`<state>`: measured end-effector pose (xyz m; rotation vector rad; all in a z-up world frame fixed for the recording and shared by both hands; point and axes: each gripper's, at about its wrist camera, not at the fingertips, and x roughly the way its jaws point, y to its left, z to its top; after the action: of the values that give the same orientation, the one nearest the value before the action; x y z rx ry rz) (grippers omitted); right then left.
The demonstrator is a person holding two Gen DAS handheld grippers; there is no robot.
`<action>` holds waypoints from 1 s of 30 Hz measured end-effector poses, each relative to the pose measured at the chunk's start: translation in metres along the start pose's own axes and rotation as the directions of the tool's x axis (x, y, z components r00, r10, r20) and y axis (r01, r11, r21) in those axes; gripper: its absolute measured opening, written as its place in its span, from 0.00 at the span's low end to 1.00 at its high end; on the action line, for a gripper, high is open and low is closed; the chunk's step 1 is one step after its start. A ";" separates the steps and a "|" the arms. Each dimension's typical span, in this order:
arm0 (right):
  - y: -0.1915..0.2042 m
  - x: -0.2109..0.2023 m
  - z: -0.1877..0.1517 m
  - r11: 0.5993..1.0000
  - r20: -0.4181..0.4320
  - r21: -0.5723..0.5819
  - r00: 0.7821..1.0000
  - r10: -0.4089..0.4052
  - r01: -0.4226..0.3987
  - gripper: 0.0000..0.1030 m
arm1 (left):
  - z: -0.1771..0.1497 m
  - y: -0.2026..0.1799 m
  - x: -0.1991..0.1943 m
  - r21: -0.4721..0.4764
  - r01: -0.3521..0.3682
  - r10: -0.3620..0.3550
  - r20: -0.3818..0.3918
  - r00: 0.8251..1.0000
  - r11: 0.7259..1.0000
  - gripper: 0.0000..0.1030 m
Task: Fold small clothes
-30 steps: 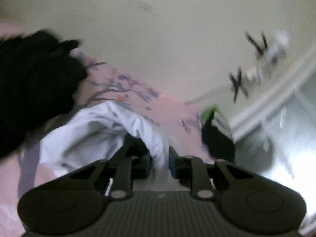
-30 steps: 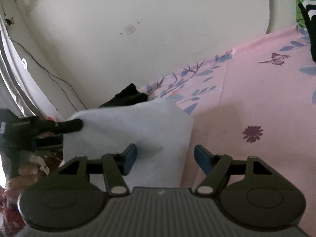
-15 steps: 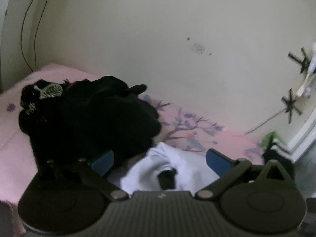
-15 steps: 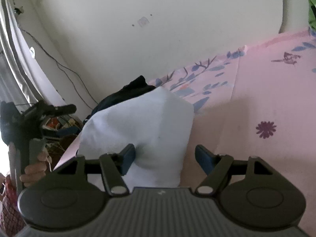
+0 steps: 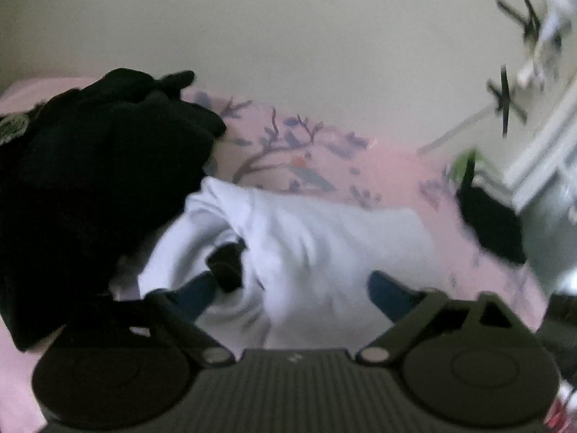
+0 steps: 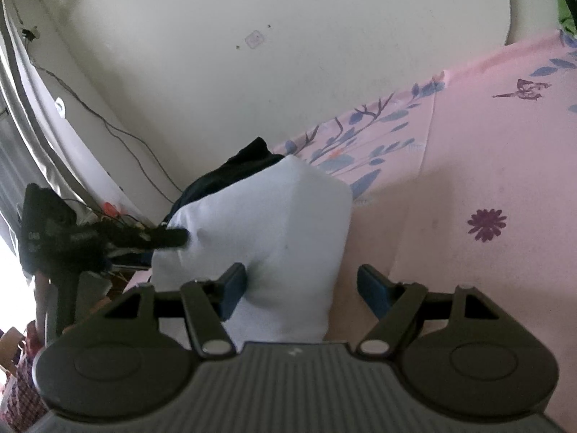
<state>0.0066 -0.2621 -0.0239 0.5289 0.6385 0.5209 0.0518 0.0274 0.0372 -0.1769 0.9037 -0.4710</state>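
A small white garment (image 5: 324, 245) lies on the pink floral bedsheet (image 5: 360, 166). It also shows in the right wrist view (image 6: 274, 231) as a folded, raised shape. My left gripper (image 5: 292, 292) is open, its blue pads spread over the garment's near part. My right gripper (image 6: 303, 288) is open, its left pad (image 6: 234, 288) against the cloth and its right pad over bare sheet. The left gripper shows in the right wrist view (image 6: 169, 238), its dark tip touching the garment's left edge.
A pile of black clothes (image 5: 93, 187) lies left of the white garment. Another dark garment with green (image 5: 490, 223) lies at the right by the bed edge. A cream wall (image 6: 252, 54) backs the bed. Cables and clutter (image 6: 108, 216) sit beyond the bed's left edge.
My left gripper was shut on the white cloth a second ago and is now open. It swung left then back over the garment. The right gripper stayed open and shifted little.
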 end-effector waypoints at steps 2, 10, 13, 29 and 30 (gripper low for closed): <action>-0.004 -0.002 0.002 1.000 0.002 0.002 1.000 0.002 -0.002 0.70 | 0.001 -0.004 -0.006 0.036 -0.057 0.056 0.041 0.998 0.998 0.89; -0.002 -0.002 -0.001 1.000 0.006 0.023 1.000 0.007 -0.007 0.70 | 0.010 0.040 -0.016 -0.010 -0.114 0.114 0.068 0.991 0.993 1.00; -0.002 -0.002 -0.001 1.000 0.014 0.029 1.000 0.003 -0.004 0.70 | 0.013 0.061 -0.007 -0.070 -0.029 0.032 0.041 0.999 0.997 1.00; 0.001 -0.002 -0.003 0.999 0.024 0.036 1.000 0.000 -0.001 0.70 | 0.014 0.064 0.004 -0.083 0.131 -0.134 -0.043 0.990 0.988 1.00; 0.000 -0.002 -0.002 0.999 0.023 0.036 1.000 0.001 -0.002 0.70 | 0.013 0.060 0.006 -0.080 0.136 -0.140 -0.048 0.989 0.988 1.00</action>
<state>0.0036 -0.2628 -0.0247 0.5686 0.6261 0.5050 0.0844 0.0773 0.0198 -0.2991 0.9664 -0.5725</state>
